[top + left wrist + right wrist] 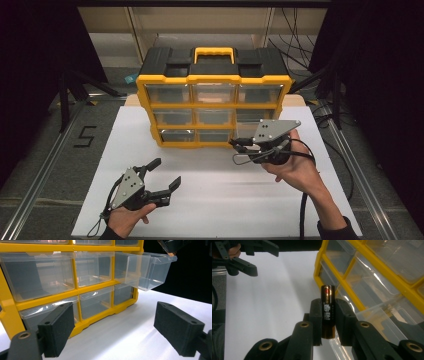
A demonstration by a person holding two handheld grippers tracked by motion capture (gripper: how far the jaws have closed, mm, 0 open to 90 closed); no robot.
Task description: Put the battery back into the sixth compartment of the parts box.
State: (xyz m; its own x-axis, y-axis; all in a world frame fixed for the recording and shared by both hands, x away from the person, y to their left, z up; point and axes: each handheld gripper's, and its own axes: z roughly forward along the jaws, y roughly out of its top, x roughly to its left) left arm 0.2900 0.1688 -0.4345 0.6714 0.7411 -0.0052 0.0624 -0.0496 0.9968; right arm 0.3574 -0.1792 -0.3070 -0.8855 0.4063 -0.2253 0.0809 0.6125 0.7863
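A yellow-and-black organizer cabinet [212, 80] with clear drawers stands at the back of the white board [210, 200]. Its right drawer in the middle row [146, 270] is pulled out. My right gripper [328, 305] is shut on a dark cylindrical battery [328, 293] that stands upright between the jaws, just in front of the open drawer [384, 322]. In the high view the right gripper [235, 145] hovers at the cabinet's lower right front. My left gripper [166, 172] stays low at the front left, open and holding nothing, its pads [58, 326] aimed at the cabinet [75, 292].
Metal rails [45, 165] run along both sides of the board, and the floor mat bears a "5" mark [85, 136]. Cables [320, 107] trail at the right. Bare white board lies between the two grippers.
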